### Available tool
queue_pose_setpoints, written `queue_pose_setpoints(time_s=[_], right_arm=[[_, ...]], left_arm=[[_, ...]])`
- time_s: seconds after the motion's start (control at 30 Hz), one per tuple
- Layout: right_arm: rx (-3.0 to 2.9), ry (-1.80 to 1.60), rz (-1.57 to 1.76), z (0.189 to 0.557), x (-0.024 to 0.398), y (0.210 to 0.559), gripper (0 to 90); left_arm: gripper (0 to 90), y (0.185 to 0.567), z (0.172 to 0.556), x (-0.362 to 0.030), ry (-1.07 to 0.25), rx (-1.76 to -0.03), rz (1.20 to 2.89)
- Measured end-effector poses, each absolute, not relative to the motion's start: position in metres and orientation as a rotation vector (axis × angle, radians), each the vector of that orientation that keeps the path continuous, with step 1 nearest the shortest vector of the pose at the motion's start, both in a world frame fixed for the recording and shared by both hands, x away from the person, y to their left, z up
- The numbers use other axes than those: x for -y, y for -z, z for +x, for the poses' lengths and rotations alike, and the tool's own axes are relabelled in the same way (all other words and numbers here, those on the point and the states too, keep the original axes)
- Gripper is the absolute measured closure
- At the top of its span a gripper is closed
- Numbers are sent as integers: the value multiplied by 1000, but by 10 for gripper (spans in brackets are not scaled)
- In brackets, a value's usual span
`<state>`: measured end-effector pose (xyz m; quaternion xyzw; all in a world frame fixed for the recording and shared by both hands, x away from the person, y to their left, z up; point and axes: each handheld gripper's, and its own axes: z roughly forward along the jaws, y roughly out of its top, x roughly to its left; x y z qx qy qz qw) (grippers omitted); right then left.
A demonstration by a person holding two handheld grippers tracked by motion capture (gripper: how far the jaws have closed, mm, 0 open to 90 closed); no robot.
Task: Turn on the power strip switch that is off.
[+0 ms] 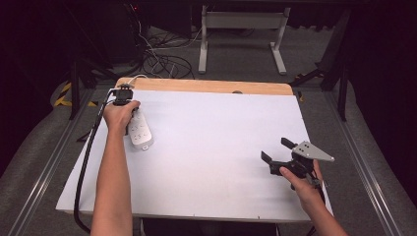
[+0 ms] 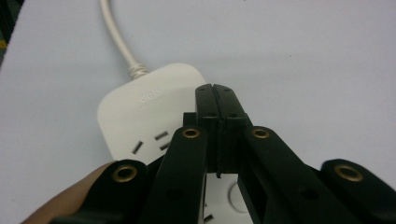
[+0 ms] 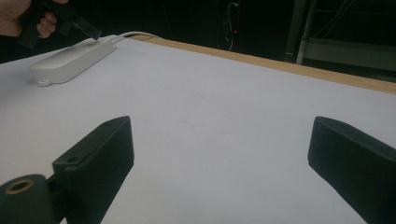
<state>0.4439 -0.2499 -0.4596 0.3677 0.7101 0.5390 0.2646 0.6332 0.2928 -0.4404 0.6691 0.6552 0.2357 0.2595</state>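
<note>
The left gripper (image 2: pixel 215 93) hovers with its jaws pressed flat together, nothing between them, its tips directly over the cord end of a white power strip (image 2: pixel 149 114). The strip lies flat near the far left corner of the white surface (image 1: pixel 211 147), its pale cord (image 2: pixel 116 39) running off toward the back edge. The right gripper (image 1: pixel 275 150) is held well apart from it, low over the near right part of the surface, jaws spread wide and empty.

The power strip looks like a rigid plastic bar: light, stiff, and smooth enough to slide under a nudge or slip in a shallow pinch. Its long sides are the natural place to grip, across the narrow width and near the middle, so it hangs level. The cord is springy and will probably tug the strip back or swing it, so a hold nearer the cord end may tame that. Whether the cord is plugged in farther off cannot be told.
</note>
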Motion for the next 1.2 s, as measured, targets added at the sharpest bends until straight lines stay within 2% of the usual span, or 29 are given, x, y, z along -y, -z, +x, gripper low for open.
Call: queue_pose_setpoints(time_s=[0.07,0.23,0.63,1.2], right_arm=[[-1920,-1455,994,444,249,460,74],[-1929,-1451,991,445,248,461,74],[-1931,-1450,988,445,247,461,77],[-1930,-1447,987,445,246,460,77]], left_arm=[[900,441,633,-299,-678,-1801,1834],[900,443,633,-298,-652,-1778,1839],[900,445,633,-294,-685,-1778,1865],[900,448,635,-283,-784,-1777,1926]])
